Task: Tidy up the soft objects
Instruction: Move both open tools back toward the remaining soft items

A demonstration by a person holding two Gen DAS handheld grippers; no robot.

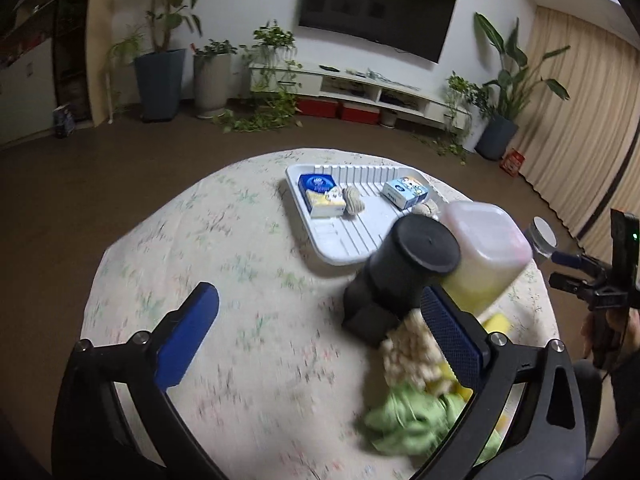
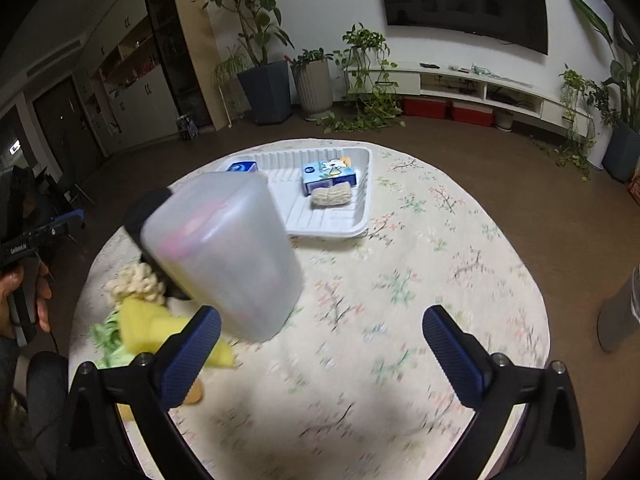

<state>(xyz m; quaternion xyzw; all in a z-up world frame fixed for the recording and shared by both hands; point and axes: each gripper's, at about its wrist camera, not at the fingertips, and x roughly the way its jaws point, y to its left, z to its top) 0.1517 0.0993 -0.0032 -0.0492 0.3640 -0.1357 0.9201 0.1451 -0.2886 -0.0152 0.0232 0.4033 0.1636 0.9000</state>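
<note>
My left gripper (image 1: pixel 320 336) is open above the flowered tablecloth, with nothing between its fingers. Just past its right finger (image 1: pixel 452 340) lie a cream fluffy cloth (image 1: pixel 404 356), a green cloth (image 1: pixel 412 420) and a yellow sponge (image 1: pixel 498 322). My right gripper (image 2: pixel 322 356) is open too, over bare cloth. Left of it I see the yellow sponge (image 2: pixel 152 328), the cream cloth (image 2: pixel 136 284) and the green cloth (image 2: pixel 106 340). A white ribbed tray (image 2: pixel 332 220) at the far side holds a light blue tissue box (image 2: pixel 328 172), a beige knitted cloth (image 2: pixel 332 196) and a blue tissue pack (image 1: pixel 316 182).
A translucent plastic container (image 2: pixel 224 256) and a black cylinder (image 1: pixel 404 268) stand close together between the soft pile and the tray. A grey object (image 2: pixel 620 320) is at the table's right edge. The person's hand (image 2: pixel 40 296) shows at the left. The round table's rim (image 1: pixel 132 232) curves nearby.
</note>
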